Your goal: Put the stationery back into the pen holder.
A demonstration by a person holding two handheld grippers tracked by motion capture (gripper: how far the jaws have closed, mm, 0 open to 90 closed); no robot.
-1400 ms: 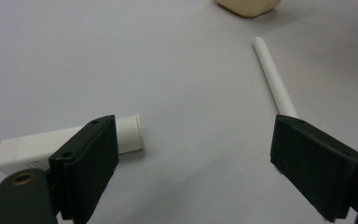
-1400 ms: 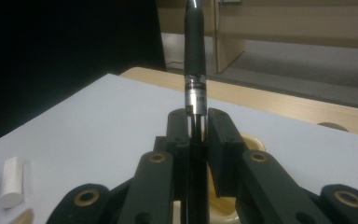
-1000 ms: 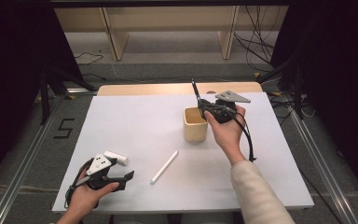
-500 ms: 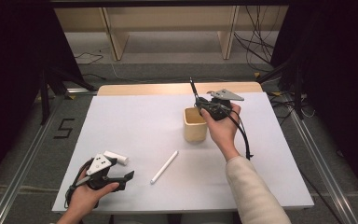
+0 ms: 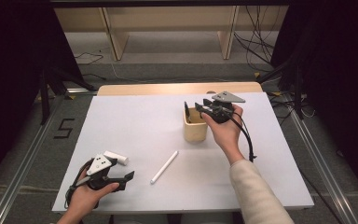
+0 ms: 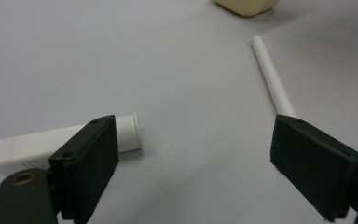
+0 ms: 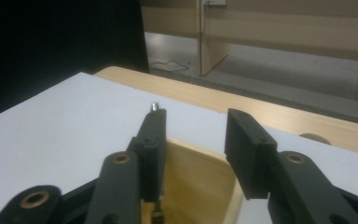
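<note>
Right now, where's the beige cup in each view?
High view: beige cup, right of centre on the white sheet.
Left gripper view: top edge, right of centre, cropped.
Right gripper view: bottom centre, open top facing up.
Shared landmark: the white sheet under it.

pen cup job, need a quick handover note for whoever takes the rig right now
Right gripper: over the cup, jaws have just been opening; the black pen stands in the cup, pads no longer pressing it.
Left gripper: open, resting low at the near left, holding nothing.
On the table: white pen lying in the middle, white tube beside the left gripper.
Done: black pen in the cup.
Left, probably: white pen and white tube.
</note>
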